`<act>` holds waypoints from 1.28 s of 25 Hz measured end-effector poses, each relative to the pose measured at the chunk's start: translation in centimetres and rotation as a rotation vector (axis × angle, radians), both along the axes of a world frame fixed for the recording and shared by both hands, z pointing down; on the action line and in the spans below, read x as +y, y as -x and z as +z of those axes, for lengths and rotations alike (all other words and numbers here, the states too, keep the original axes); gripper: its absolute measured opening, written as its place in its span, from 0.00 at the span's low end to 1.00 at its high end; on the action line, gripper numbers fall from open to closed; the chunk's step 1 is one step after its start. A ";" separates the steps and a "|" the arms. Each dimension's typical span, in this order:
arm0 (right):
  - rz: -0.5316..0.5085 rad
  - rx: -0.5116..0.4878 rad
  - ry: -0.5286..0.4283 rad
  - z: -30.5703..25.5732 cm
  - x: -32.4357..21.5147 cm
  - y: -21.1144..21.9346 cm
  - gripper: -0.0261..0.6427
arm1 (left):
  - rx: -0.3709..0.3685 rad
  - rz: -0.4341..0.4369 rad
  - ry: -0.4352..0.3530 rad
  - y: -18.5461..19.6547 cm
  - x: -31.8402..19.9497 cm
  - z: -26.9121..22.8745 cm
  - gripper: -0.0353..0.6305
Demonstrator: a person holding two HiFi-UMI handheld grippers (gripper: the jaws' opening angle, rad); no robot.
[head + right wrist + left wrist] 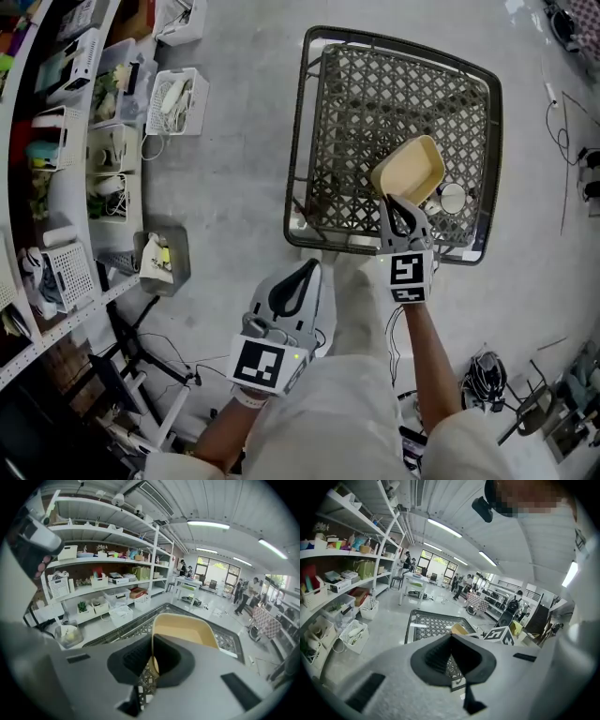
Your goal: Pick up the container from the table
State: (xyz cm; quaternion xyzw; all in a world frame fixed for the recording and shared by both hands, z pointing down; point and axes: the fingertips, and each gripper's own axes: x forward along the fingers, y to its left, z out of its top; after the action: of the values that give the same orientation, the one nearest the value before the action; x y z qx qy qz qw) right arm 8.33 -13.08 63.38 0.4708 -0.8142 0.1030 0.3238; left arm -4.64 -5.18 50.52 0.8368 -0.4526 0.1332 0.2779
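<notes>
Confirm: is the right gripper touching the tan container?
Touching. In the right gripper view, the right gripper clamps the tan container by its rim.

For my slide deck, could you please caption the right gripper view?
Right gripper shut on the rim of a tan container over the dark lattice table, shelves behind.

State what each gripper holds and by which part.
The right gripper clamps the tan rectangular plastic container by its near rim; the left gripper holds nothing.

L tool closed, empty; R tool clamping container rim.
</notes>
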 end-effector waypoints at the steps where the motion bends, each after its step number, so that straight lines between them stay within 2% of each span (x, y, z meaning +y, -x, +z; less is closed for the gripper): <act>1: 0.001 -0.005 -0.013 -0.8 0.2 0.0 0.08 | 0.000 0.002 -0.005 0.0 0.2 -0.2 0.09; 19: 0.014 -0.093 -0.290 -19.2 5.5 0.2 0.08 | 0.020 0.021 -0.128 1.0 3.4 -6.9 0.09; 32: 0.077 -0.206 -0.442 -28.4 9.5 -0.6 0.08 | 0.033 0.040 -0.215 1.1 4.5 -10.4 0.09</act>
State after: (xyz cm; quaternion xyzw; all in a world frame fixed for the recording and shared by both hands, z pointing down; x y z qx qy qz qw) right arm 8.96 -3.61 34.98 0.5479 -0.8271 -0.0180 0.1239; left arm -5.78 -0.70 40.10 0.8726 -0.4430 0.0756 0.1914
